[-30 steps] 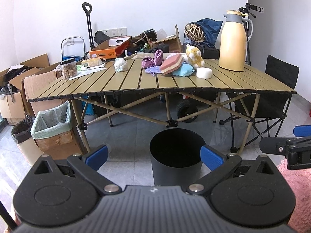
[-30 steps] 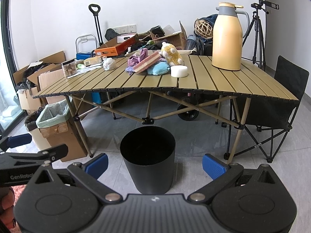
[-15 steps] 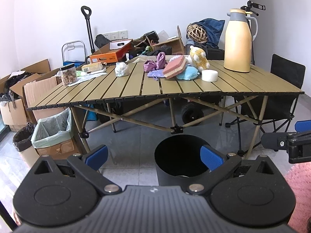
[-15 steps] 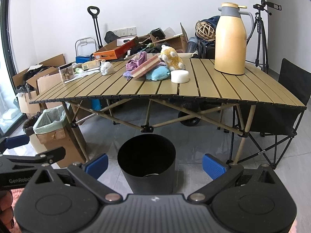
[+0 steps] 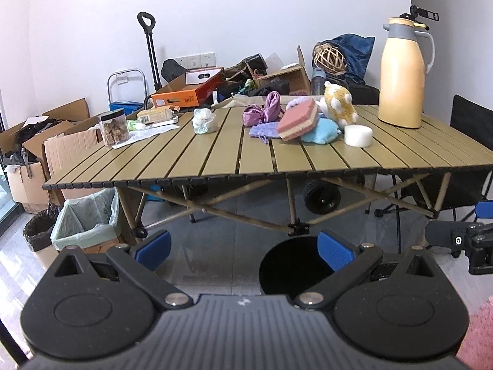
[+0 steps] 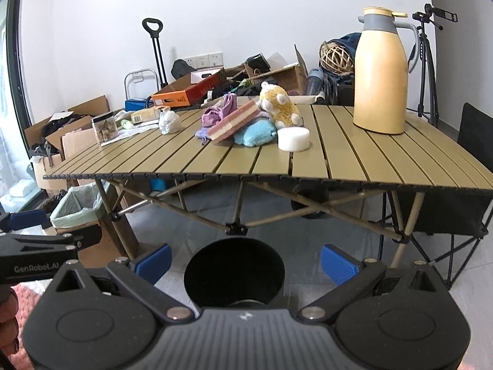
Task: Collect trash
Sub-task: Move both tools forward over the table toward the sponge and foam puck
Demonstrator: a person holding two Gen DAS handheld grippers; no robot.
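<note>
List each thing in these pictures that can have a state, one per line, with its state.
left gripper: open, holding nothing
right gripper: open, holding nothing
black bin: upright, open-topped
thermos jug: upright, lid shut
pink sponge: tilted, propped on blue cloth
clear jar: upright, lidded

Bright, even daylight from the left; sharp focus; fisheye bending and dark corners.
</note>
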